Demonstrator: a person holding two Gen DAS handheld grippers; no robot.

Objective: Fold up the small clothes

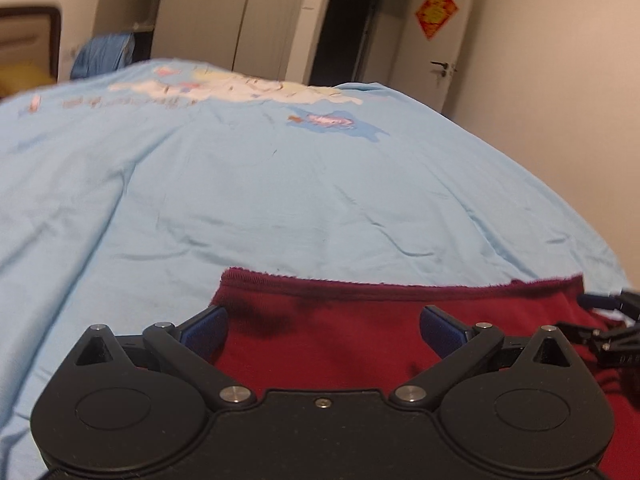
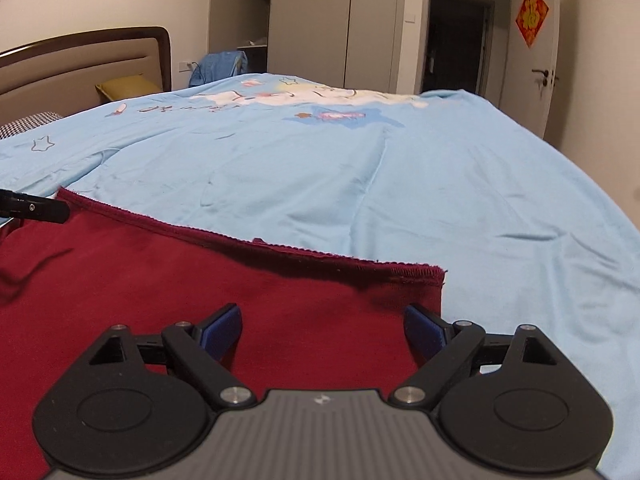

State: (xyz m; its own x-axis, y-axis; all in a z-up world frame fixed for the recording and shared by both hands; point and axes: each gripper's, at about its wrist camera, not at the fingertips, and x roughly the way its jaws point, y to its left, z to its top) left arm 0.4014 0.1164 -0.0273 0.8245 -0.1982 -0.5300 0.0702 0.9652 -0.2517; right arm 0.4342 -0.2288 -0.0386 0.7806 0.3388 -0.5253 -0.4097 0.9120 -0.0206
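Both grippers spread wide over a dark red garment on a bed.

The left gripper (image 1: pixel 322 330) has its blue-padded fingers (image 1: pixel 208 330) far apart and holds nothing; it hangs over the left part of the dark red garment (image 1: pixel 340 344). The right gripper (image 2: pixel 322 330) is equally wide, also with nothing between the pads, above the right part of the garment, whose hemmed corner (image 2: pixel 438 274) lies just beyond its right finger. The garment lies flat on a light blue bedsheet (image 2: pixel 400 184) with cartoon prints. Behind the bed stand a headboard (image 2: pixel 80 64), a grey wardrobe (image 2: pixel 312 16) and a door with a red decoration (image 2: pixel 531 15).
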